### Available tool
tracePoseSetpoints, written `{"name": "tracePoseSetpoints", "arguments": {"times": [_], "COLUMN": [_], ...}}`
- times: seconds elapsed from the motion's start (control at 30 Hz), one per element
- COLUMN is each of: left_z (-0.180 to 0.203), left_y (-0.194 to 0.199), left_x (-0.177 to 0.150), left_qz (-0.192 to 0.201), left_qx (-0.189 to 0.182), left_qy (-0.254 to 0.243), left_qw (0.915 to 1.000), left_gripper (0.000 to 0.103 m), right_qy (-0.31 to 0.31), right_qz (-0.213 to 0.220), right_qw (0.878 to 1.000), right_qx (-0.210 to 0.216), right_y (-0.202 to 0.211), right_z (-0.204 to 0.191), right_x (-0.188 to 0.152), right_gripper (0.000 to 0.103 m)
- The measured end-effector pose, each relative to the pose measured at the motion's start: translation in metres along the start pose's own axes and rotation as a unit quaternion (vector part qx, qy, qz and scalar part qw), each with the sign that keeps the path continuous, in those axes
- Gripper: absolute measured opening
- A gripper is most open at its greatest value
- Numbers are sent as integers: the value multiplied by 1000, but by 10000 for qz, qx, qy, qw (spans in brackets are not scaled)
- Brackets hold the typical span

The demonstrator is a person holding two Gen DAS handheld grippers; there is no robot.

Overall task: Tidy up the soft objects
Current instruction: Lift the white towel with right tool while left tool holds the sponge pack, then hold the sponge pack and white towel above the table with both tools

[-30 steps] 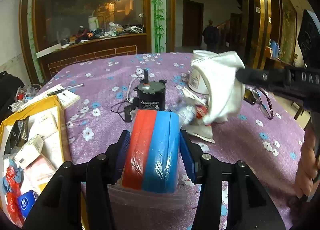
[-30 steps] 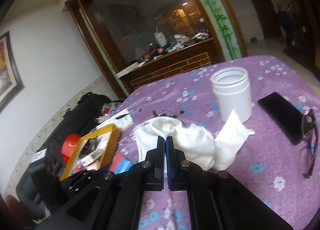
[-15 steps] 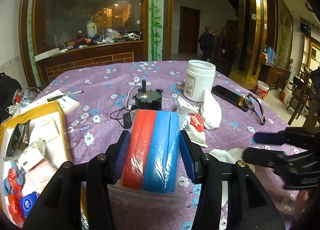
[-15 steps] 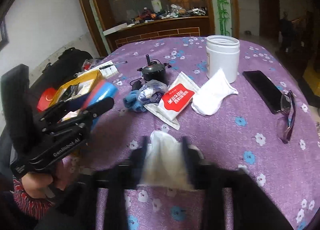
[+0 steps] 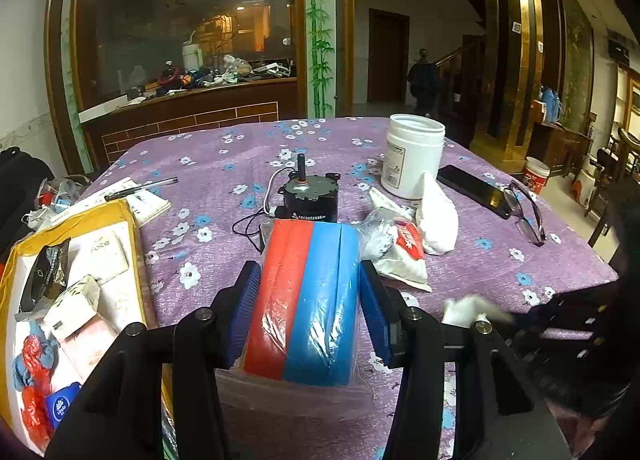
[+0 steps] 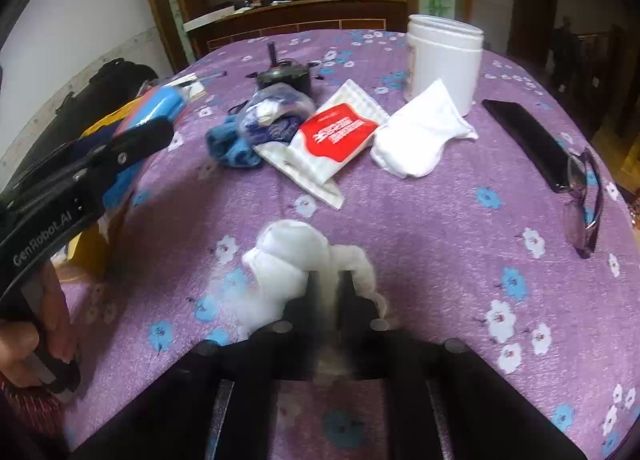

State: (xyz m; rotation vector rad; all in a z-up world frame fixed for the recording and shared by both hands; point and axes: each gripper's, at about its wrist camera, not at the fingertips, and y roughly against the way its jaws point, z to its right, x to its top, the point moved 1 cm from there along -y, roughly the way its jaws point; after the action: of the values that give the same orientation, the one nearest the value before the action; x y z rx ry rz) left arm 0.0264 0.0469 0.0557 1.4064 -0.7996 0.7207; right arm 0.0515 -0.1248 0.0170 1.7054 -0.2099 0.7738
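Observation:
A red-and-blue foam pack [image 5: 308, 300] in clear plastic wrap stands upright between the blue pads of my left gripper [image 5: 308, 272], which is shut on it above the purple flowered tablecloth [image 5: 224, 180]. The same pack [image 6: 164, 104] pokes out of the left gripper at the left of the right wrist view. A crumpled white cloth [image 6: 292, 252] lies on the tablecloth near the front edge. My right gripper [image 6: 331, 284] points down at it, its fingers nearly together and pinching the cloth's near edge. From the left wrist view that cloth [image 5: 468, 306] shows blurred at the right gripper's tip.
A yellow tray [image 5: 120, 212] with tissue packs and small soft items sits at the left edge. Mid-table lie a black motor [image 5: 310, 196], a red-and-white packet [image 6: 332, 136], a bag of blue cloths [image 6: 280, 112], a white sock [image 6: 420, 140], a white jar [image 6: 444, 60], a phone [image 6: 524, 140] and glasses [image 6: 584, 200].
The right gripper came down from mid-air with the white cloth, opened over the table, then closed on the cloth again lower down. The left gripper and its pack stayed still.

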Motion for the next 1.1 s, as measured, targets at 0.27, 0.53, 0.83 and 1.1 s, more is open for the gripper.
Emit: {"name": "tracePoseSetpoints", "arguments": {"times": [0.27, 0.53, 0.83, 1.1], "left_z": [0, 2, 4, 4], "left_y": [3, -1, -3, -2], "left_x": [0, -2, -3, -4], "left_qz": [147, 119, 151, 188], "left_qx": [253, 426, 544, 627], "left_qy": [-67, -175, -236, -289], "left_qw": [9995, 9989, 9981, 9974], "left_gripper": [48, 48, 48, 48], "right_qy": [-250, -511, -406, -400], "right_qz": [1382, 1621, 1564, 1554], "right_qw": [9901, 9852, 9861, 9862], "right_qx": [-45, 234, 384, 406], "right_y": [55, 40, 36, 34], "right_z": [2, 12, 3, 2], "right_x": [35, 27, 24, 24], "right_gripper": [8, 8, 8, 8]}}
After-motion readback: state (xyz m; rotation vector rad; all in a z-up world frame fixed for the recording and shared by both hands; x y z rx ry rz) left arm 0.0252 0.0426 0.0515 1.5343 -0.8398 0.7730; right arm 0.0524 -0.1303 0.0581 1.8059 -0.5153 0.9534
